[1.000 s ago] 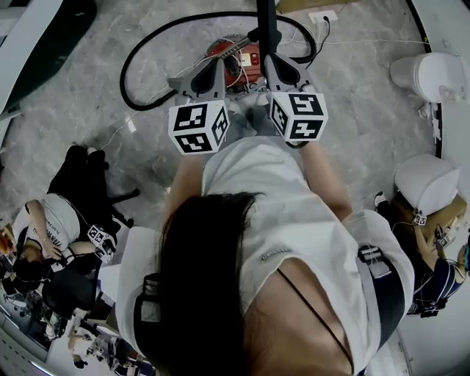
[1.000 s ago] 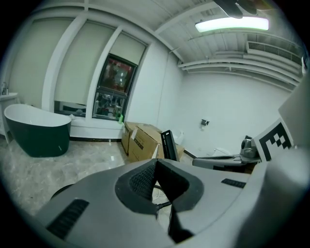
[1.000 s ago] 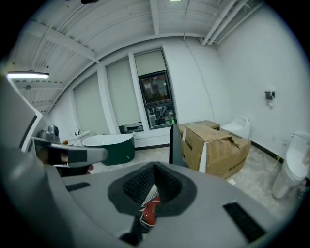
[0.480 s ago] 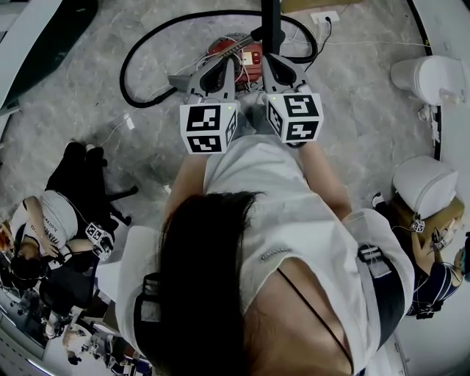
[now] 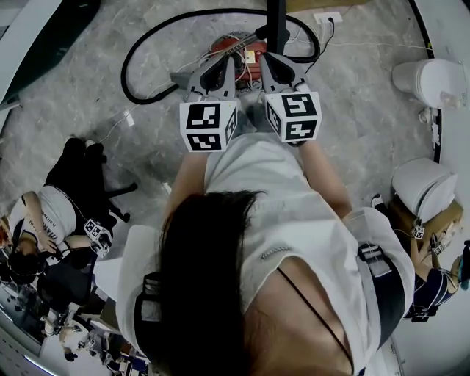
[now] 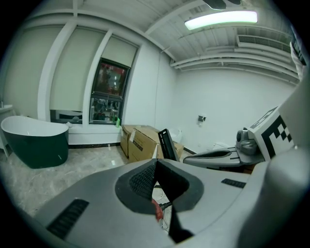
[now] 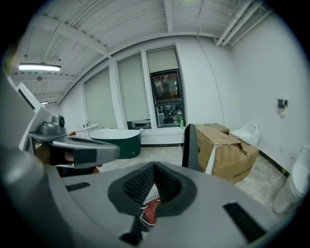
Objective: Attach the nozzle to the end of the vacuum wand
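Evidently the left gripper [image 6: 156,163] and right gripper [image 7: 155,167] have fingers closed, empty, vacuum wand [image 5: 276,17] just beyond.

A grey marbled floor [image 5: 367,110] stretches to white walls [image 6: 227,101] under a ribbed white ceiling [image 7: 121,19] lit by a strip light [image 6: 220,19]. A dark green bathtub [image 6: 34,143] stands below blind-covered windows [image 7: 133,87], with cardboard boxes [image 7: 227,150] near a white toilet [image 7: 247,131].

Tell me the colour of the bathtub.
Dark green bathtub, white rim; left gripper view shows it best.
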